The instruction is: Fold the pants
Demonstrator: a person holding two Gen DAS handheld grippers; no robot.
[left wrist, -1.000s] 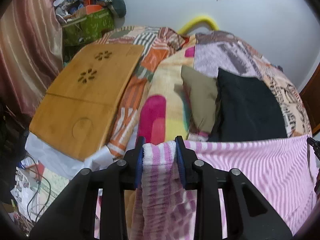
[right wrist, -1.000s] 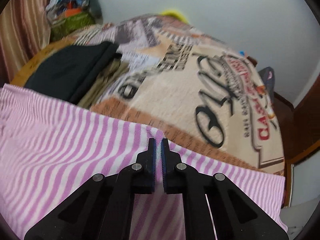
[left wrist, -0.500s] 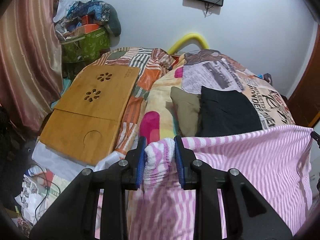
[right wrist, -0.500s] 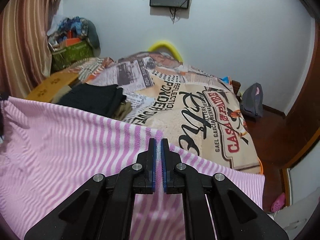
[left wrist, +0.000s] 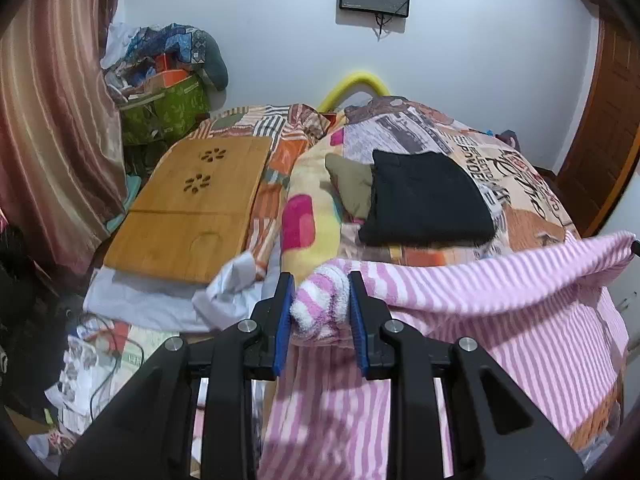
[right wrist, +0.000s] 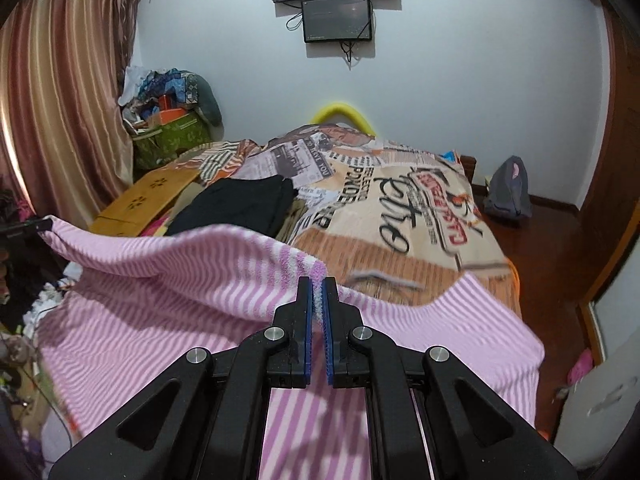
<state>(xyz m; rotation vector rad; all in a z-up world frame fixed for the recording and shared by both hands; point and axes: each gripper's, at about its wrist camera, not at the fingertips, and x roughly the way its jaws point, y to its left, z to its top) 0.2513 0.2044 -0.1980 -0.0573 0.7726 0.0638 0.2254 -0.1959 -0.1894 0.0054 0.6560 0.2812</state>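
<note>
The pink-and-white striped fleece pants (left wrist: 500,304) hang in the air in front of the bed, stretched between both grippers. My left gripper (left wrist: 320,300) is shut on a bunched corner of the pants. My right gripper (right wrist: 317,296) is shut on a thin edge of the same pants (right wrist: 168,304). The cloth sags between the two grips and drapes down below both views. The left gripper's tip shows at the far left of the right wrist view (right wrist: 40,225).
A bed with a printed blanket (right wrist: 400,216) lies ahead. A folded black garment (left wrist: 424,200) and an olive one (left wrist: 352,188) lie on it. A wooden lap tray (left wrist: 192,204) lies at the bed's left. Clutter covers the floor at the left (left wrist: 92,360).
Both grippers have lifted and drawn back from the bed with the pants. More of the room and wall shows. The cloth between them has slackened and sags.
</note>
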